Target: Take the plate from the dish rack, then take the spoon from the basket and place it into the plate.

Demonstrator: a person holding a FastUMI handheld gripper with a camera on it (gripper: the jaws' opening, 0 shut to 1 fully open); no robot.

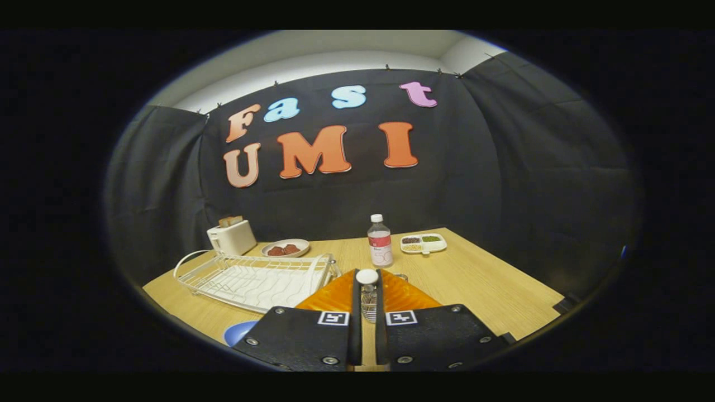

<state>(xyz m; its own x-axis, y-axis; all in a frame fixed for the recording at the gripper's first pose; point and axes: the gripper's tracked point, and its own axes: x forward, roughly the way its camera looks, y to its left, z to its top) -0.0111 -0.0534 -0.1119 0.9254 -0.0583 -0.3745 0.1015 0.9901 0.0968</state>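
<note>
A: Fingers (367, 312) sit nearly closed; the white spoon handle (367, 276) stands in the slit between them, grip unclear.

B: White wire dish rack (257, 279) is empty; blue plate (239, 333) lies on the wooden desk (480, 290).

A: Spoon looks light, stiff, slick; pinch mid-handle above the small wire basket (369, 306).
</note>
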